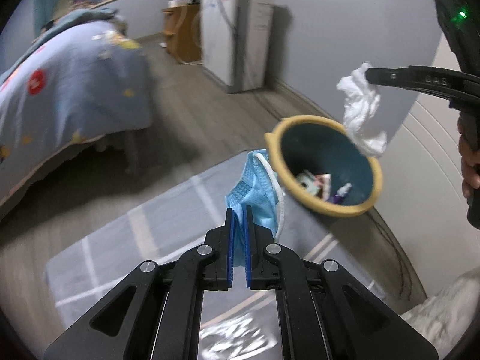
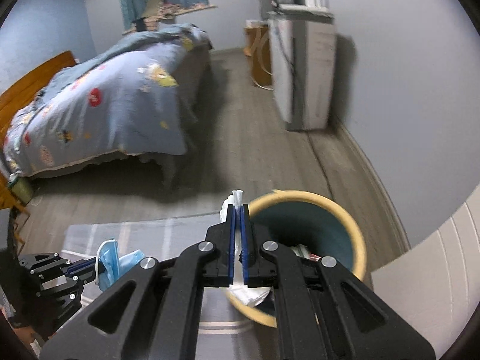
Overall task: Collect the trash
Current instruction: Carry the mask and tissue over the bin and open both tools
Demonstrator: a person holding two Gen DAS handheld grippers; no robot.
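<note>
Trash is held in both tools: a crumpled white tissue (image 2: 237,201) is pinched between the closed jaws of the right gripper (image 2: 239,210), hanging just above the near rim of the bin (image 2: 358,240), and a blue face mask (image 1: 255,192) is clamped in the closed left gripper (image 1: 239,213) — just short of that bin, to its left. The bin — yellow-rimmed, teal inside — already has scraps at its bottom and stands beside a grey mat (image 1: 120,240), with a bed (image 2: 114,105) and a white cabinet (image 2: 303,72) farther ahead.
</note>
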